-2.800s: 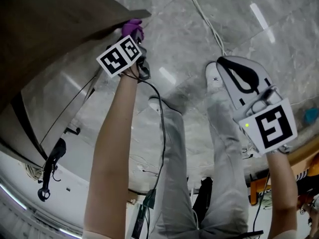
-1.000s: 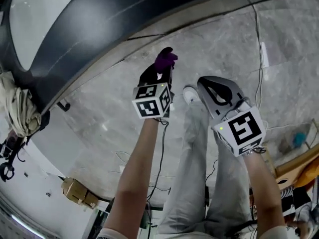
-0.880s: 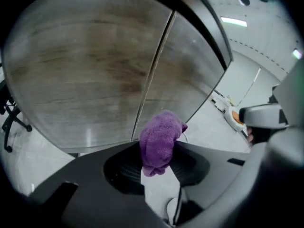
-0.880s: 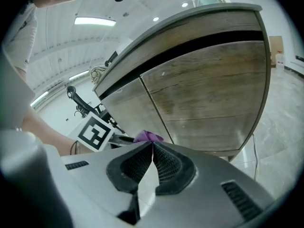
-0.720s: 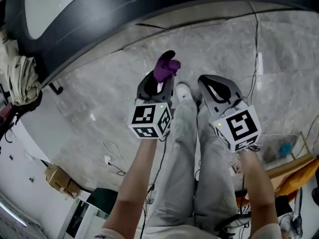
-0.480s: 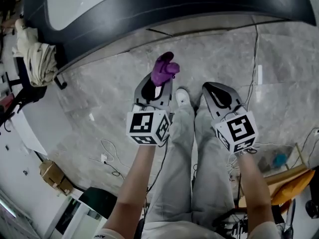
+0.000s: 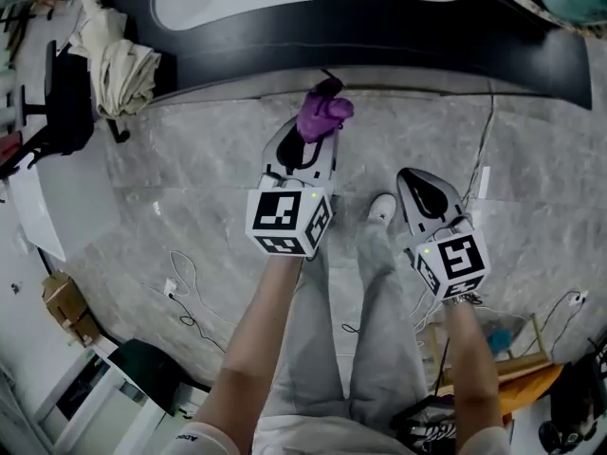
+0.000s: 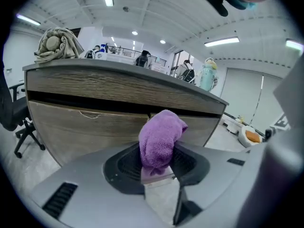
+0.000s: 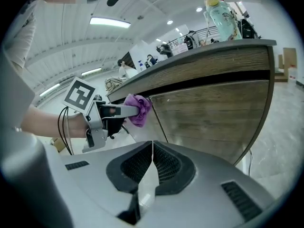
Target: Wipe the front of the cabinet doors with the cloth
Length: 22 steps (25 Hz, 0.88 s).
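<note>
A purple cloth point(image 7: 323, 114) is bunched between the jaws of my left gripper point(image 7: 318, 133), which is shut on it. In the left gripper view the cloth point(image 8: 161, 140) stands up in front of the wood-grain cabinet doors point(image 8: 90, 127), close to the seam between two doors and a short way off them. The right gripper view shows the cloth point(image 9: 138, 109), the left gripper point(image 9: 127, 111) and a cabinet door point(image 9: 213, 115) to their right. My right gripper point(image 7: 417, 176) hangs lower and to the right, shut with nothing in it; its jaws point(image 9: 152, 148) meet in a thin line.
A dark-edged counter point(image 7: 398, 41) tops the cabinet. A beige cloth heap point(image 7: 119, 60) lies on its left end, and a pale green bottle point(image 9: 221, 13) stands on it. An office chair point(image 7: 66, 112), floor cables point(image 7: 180, 292) and a cardboard box point(image 7: 62, 301) are on the left.
The head view has swung so the counter now fills the top. The left gripper still holds the cloth and has risen toward the counter edge. The right gripper sits lower and further right.
</note>
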Tool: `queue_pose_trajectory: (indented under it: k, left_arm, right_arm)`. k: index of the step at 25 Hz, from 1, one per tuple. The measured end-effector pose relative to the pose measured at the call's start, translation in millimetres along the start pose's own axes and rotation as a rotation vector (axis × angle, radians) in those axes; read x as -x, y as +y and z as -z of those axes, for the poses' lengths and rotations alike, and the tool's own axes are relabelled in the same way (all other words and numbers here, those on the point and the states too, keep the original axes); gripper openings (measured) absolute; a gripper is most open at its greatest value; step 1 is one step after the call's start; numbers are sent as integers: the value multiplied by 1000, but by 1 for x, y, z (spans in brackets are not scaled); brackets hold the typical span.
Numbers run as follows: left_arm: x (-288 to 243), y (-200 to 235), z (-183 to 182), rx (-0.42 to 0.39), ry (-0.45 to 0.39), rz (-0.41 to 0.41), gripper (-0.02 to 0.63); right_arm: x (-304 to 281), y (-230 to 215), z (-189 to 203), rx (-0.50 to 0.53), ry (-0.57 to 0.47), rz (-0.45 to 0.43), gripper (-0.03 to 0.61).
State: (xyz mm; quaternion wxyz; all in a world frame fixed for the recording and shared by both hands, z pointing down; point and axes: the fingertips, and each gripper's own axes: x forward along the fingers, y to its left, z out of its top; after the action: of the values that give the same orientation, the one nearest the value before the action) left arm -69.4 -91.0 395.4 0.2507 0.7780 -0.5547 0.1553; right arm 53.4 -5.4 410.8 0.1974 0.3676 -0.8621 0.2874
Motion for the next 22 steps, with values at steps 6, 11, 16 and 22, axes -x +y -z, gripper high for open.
queue_pose_trajectory:
  k: [6,11,16,22]
  left_arm:
    - [-17,32,-5,40,-55,0,141]
    - [-16,63,-17,44,-66,57,142]
    - [1,99,-22,22,-60,111,141]
    - [27,174,-19,21,-41,108,143]
  right_arm:
    - [-23,2,-2,41,32,20,29]
    - [-50,24,1,17,51,67,29]
    - [-90,81,-11,25,54,51,29]
    - [-142,148,-30,44,59,13,29]
